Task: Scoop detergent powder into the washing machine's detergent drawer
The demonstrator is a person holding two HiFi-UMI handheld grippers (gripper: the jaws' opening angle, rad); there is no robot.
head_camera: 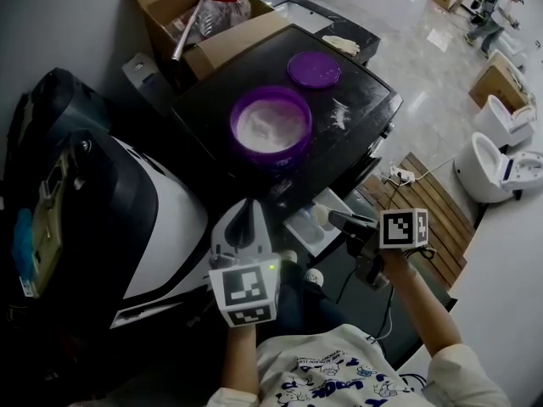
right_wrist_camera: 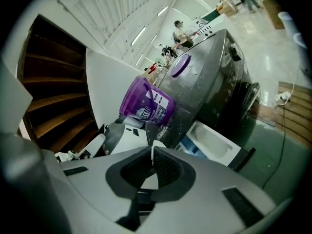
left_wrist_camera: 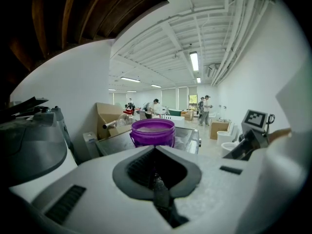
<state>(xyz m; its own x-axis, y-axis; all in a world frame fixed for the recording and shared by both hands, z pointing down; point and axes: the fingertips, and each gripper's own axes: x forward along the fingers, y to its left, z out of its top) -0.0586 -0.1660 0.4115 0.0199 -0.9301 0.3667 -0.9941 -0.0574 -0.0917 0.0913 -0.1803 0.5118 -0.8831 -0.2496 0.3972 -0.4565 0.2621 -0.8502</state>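
A purple tub [head_camera: 271,130] of white detergent powder stands open on the black washing machine's top [head_camera: 212,108]; its purple lid [head_camera: 313,69] lies behind it. The white detergent drawer [head_camera: 316,225] is pulled out at the machine's front. Over the drawer, my right gripper [head_camera: 333,218] is shut on a white scoop [head_camera: 320,215]; the scoop's thin edge [right_wrist_camera: 152,154] shows between its jaws. My left gripper [head_camera: 244,210] hovers left of the drawer, shut and empty, pointing at the tub [left_wrist_camera: 152,131]. From the right gripper view, the tub [right_wrist_camera: 146,104] and drawer [right_wrist_camera: 214,140] lie ahead.
Spilled powder [head_camera: 339,113] dusts the machine's top. An open cardboard box [head_camera: 204,15] stands behind the machine, and a black-and-white appliance [head_camera: 127,210] is at the left. Toilets [head_camera: 501,159] and a wooden pallet [head_camera: 424,202] are on the floor at the right. People stand far back.
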